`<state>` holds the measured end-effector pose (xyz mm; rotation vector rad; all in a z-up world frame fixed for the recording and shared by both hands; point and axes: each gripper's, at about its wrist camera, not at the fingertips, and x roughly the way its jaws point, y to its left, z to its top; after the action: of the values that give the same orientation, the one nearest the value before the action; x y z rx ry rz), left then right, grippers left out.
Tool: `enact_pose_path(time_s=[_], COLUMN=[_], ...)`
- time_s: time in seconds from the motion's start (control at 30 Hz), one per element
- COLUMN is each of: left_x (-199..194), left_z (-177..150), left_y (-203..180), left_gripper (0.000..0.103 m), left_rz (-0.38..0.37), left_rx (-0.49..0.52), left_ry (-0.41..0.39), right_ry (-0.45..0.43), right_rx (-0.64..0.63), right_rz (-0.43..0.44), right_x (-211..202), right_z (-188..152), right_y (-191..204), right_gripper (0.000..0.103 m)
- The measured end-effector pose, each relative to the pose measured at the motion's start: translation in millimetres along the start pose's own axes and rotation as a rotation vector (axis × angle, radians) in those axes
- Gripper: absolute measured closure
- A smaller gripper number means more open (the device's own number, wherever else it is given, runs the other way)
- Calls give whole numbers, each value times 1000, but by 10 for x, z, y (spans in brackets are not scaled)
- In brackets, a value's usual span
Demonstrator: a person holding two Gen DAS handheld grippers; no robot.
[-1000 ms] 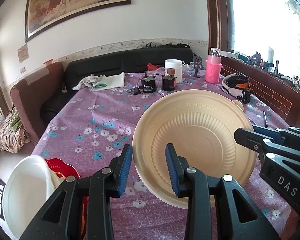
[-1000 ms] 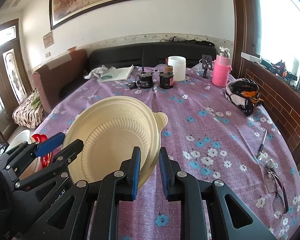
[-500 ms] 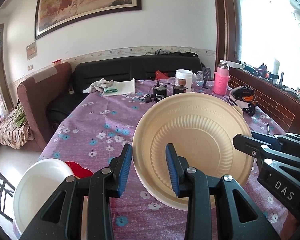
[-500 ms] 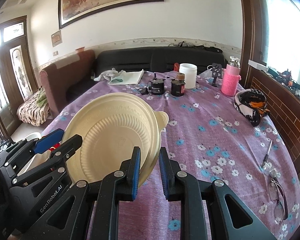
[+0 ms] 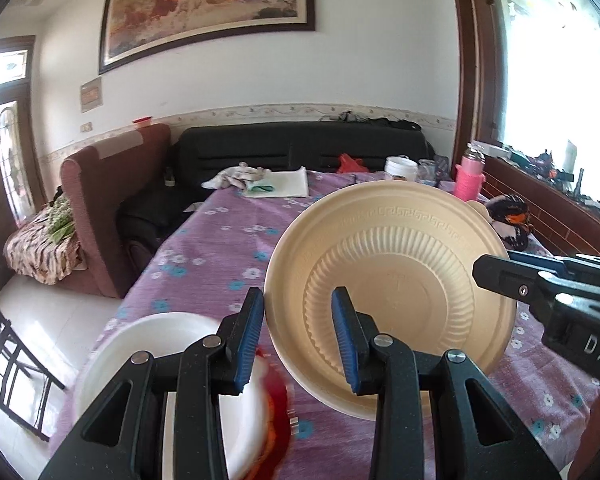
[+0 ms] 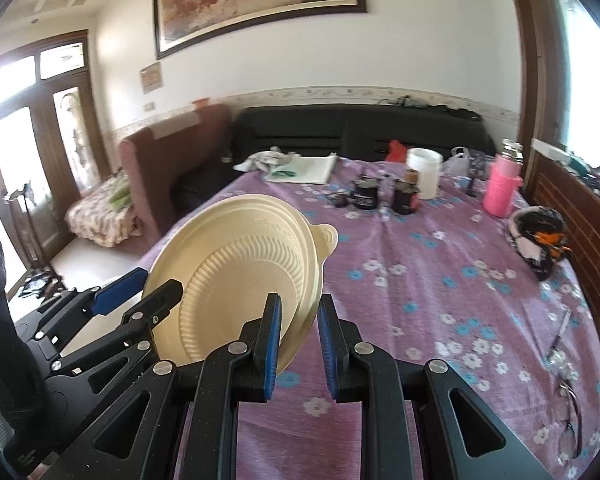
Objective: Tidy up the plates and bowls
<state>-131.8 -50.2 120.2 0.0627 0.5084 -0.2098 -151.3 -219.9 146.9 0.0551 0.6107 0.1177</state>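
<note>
A beige ribbed bowl (image 5: 392, 284) is held up off the table, tilted on edge, its underside facing the left wrist camera. My right gripper (image 6: 298, 346) is shut on its rim (image 6: 300, 320). My left gripper (image 5: 298, 336) is open, its jaws straddling the bowl's left edge without pinching it. A white bowl (image 5: 156, 344) sits low at the left by the table's near corner, with a red dish (image 5: 276, 400) beside it, blurred. The beige bowl also shows in the right wrist view (image 6: 236, 276).
The table has a purple flowered cloth (image 6: 440, 280). At its far end stand a white tub (image 6: 422, 172), two dark jars (image 6: 366, 196), a pink bottle (image 6: 500, 192) and a folded cloth (image 6: 304, 166). A helmet (image 6: 540, 236), pen and glasses (image 6: 568, 412) lie right. A chair (image 5: 16, 364) stands left.
Both grippers and the beige bowl have risen and swung left. The white bowl and red dish now sit closer under my left gripper. The grips look unchanged.
</note>
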Motion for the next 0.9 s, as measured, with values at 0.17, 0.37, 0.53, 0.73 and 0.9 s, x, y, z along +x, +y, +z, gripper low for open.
enact_pose_path(time_s=[0.17,0.37,0.53,0.73,0.9], left_x=[-180,-274,-282,-185,-127], left_z=[-14,-101,-260,-395,-416], left_y=[345,791,1032,1135,1176], left_gripper=[69,68,68,68,68], left_rz=[62,133,195,209,213], left_rx=[-44,-94,-121,-131,-142], left_ry=[-10,22,60,104,114], right_ry=[10,88,178,240,261], right_rx=[-32,-31,-34,-49,-55], right_rz=[106,262,342,379,383], right_x=[0,181,427,602,666], right_z=[102,169,70,-61,-118], right_y=[281,626,864,1026,1079], right_gripper=[82,82,82,82,82])
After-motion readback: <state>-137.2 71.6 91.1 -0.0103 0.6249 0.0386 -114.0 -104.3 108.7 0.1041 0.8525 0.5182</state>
